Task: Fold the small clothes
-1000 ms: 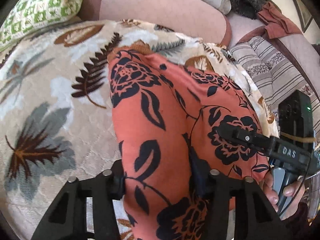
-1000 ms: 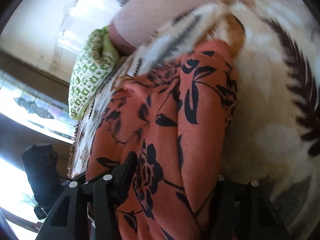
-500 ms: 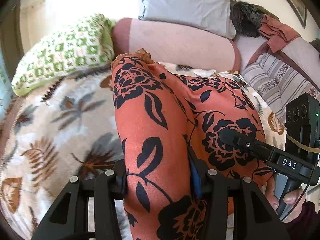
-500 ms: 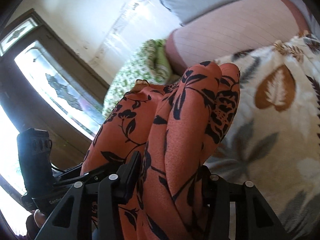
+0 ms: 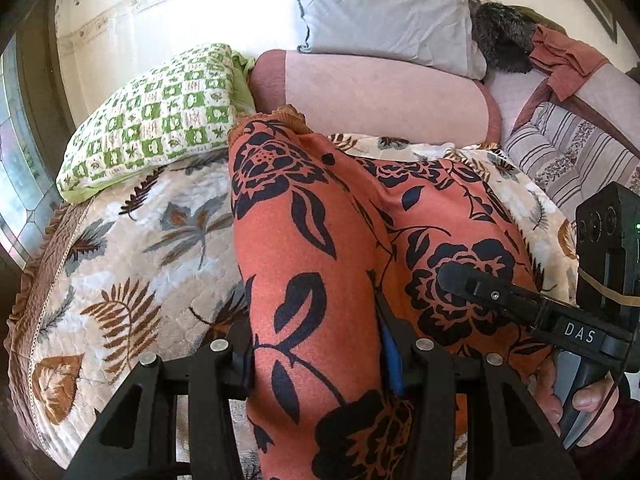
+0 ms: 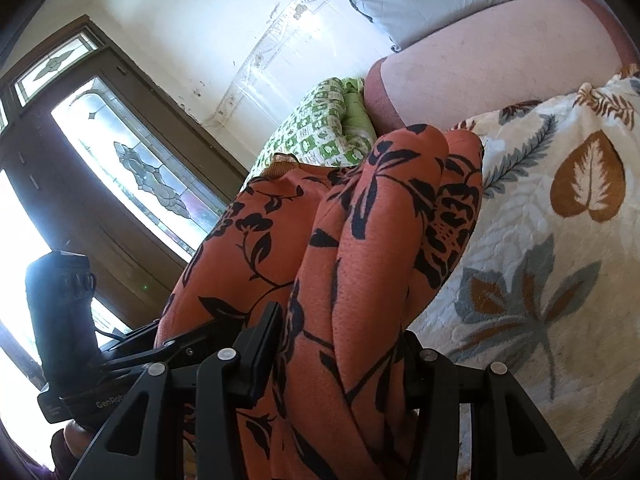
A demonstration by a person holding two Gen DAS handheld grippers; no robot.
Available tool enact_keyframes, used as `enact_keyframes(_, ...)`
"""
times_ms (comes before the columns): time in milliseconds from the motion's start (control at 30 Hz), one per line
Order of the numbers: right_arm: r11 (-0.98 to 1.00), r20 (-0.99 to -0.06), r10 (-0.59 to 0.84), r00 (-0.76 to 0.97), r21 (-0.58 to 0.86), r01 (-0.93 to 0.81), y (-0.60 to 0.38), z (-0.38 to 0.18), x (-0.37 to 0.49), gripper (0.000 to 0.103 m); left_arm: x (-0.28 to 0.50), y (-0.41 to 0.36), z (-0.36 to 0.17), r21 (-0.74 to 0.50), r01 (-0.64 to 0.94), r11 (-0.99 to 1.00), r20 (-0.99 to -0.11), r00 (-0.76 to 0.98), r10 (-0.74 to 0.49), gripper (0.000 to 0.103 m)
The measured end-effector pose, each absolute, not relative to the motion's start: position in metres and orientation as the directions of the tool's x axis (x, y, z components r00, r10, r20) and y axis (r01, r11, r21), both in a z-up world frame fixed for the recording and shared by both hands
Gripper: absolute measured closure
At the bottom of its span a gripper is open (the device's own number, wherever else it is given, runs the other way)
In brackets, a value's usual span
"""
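An orange garment with black flowers hangs stretched between both grippers, lifted above a leaf-print bedspread. My left gripper is shut on one bunched edge of the garment. My right gripper is shut on another bunched edge of the garment. The right gripper shows in the left wrist view at the right, pinching the cloth. The left gripper shows in the right wrist view at the lower left. The garment's frilled hem points toward the pillows.
A green checked pillow lies at the bed's far left. A pink bolster and a grey pillow lie behind. Striped cushions are at the right. A glass-panelled door stands left of the bed.
Both grippers have risen with the garment, lifting it off the bedspread. The views tilted up, so the pillows, wall and door came into sight.
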State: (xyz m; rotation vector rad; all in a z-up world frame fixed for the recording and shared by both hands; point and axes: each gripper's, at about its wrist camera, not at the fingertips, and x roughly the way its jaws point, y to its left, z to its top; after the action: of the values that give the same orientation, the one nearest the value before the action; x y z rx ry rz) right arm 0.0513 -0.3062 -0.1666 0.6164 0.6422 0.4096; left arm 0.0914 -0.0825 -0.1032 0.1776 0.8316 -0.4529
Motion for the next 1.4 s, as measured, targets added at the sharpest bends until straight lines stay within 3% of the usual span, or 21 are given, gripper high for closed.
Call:
enact_keyframes(500,0.72,-0.548,0.524,0.652,0.694,0.005,-0.305,-0.225,0.079,0.054,0.113,-0.081,-0.171,-0.029,0.398,0.917,-0.841,0.487,-0.237,0.053)
enact_keyframes(667,0.746,-0.62,0.49,0.613,0.662,0.073,-0.306,-0.241,0.089,0.052,0.117,-0.071,-0.188,-0.035,0.362,0.932,-0.853,0.475,-0.216,0.043)
enact_keyframes(867,0.772,-0.658,0.453,0.602,0.627,0.105,-0.313,-0.236,0.088,0.045,0.105,-0.07,-0.177,0.106,0.36,0.927,-0.832,0.543,-0.116,0.034)
enact_keyframes(1100,0.782,-0.587,0.353,0.729,0.612,0.114,-0.346,-0.201,0.071,0.04,0.091,-0.06,-0.156,0.263,0.334,0.905,-0.76,0.649,-0.019,0.034)
enact_keyframes(1267,0.791,-0.501,0.406,0.764,0.611,-0.02,-0.337,-0.18,0.059,0.041,0.088,-0.046,-0.153,0.293,0.306,0.906,-0.747,0.665,0.017,0.034)
enact_keyframes(1400,0.812,-0.486,0.447,0.751,0.573,-0.113,-0.314,-0.171,0.051,0.042,0.083,-0.032,-0.156,0.292,0.281,0.914,-0.75,0.661,0.036,0.034)
